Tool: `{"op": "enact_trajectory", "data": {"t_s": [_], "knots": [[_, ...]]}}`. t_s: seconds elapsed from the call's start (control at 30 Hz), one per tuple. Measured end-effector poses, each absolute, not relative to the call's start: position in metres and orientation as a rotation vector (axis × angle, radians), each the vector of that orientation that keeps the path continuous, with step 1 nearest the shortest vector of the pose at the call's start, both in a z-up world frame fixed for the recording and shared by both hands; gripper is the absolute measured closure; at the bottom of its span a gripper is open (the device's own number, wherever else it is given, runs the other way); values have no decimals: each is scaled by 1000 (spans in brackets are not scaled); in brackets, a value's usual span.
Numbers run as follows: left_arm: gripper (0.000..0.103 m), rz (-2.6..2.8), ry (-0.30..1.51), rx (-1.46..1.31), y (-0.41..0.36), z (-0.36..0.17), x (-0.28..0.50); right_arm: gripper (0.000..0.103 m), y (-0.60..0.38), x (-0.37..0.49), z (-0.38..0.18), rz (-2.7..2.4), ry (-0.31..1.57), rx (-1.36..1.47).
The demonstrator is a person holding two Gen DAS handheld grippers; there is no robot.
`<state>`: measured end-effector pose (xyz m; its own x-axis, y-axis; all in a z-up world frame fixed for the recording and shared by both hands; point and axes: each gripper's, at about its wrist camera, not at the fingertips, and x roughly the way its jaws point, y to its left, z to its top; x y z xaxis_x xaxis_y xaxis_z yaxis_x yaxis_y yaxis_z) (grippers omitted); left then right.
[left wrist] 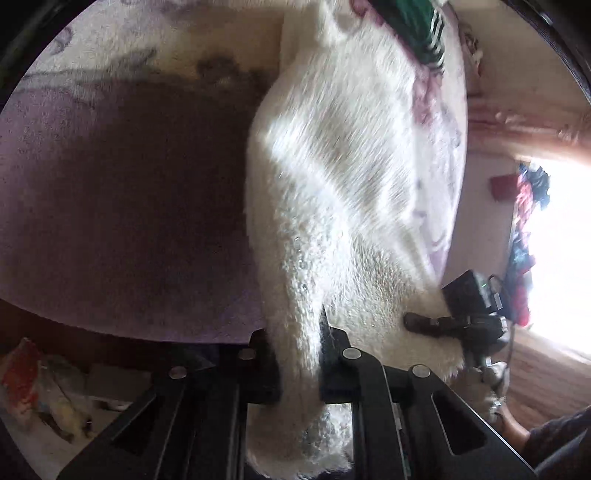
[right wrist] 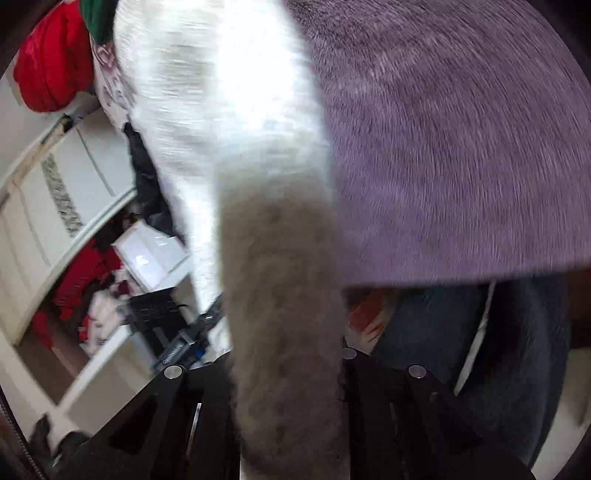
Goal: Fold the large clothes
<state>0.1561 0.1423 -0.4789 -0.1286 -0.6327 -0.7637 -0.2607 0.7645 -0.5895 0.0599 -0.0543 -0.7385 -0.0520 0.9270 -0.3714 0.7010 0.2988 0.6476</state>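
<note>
A large white fluffy garment (left wrist: 332, 166) stretches from the bed toward both cameras. My left gripper (left wrist: 299, 354) is shut on a bunched edge of it, fabric filling the gap between the black fingers (left wrist: 332, 347). In the left wrist view the right gripper (left wrist: 417, 321) shows at lower right, clamped on the same garment's edge. In the right wrist view the garment (right wrist: 229, 110) hangs taut and blurred, and my right gripper (right wrist: 288, 362) is shut on a thick grey-shadowed fold (right wrist: 284, 295) that hides the fingertips.
A purple fuzzy blanket (left wrist: 122, 206) covers the bed, also in the right wrist view (right wrist: 461, 147). A green striped garment (left wrist: 410, 26) lies at the far end. A red bundle (right wrist: 51, 62), white drawers (right wrist: 55, 206) and floor clutter (right wrist: 96, 295) are at left. A bright window (left wrist: 561, 251) is at right.
</note>
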Motion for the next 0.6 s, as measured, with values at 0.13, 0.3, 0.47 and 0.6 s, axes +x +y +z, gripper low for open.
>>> {"op": "enact_trajectory", "data": {"t_s": [0.13, 0.3, 0.47, 0.6], "knots": [[93, -398, 1575, -761, 136, -464, 219, 88, -66, 95, -720, 399, 1704, 1521], [92, -396, 1445, -729, 134, -479, 296, 88, -90, 188, -718, 429, 1529, 1524], [91, -331, 1518, -694, 128, -536, 333, 88, -101, 271, -765, 350, 1493, 1574], [89, -302, 1614, -768, 141, -541, 333, 84, -94, 300, -784, 298, 1579, 1617]]}}
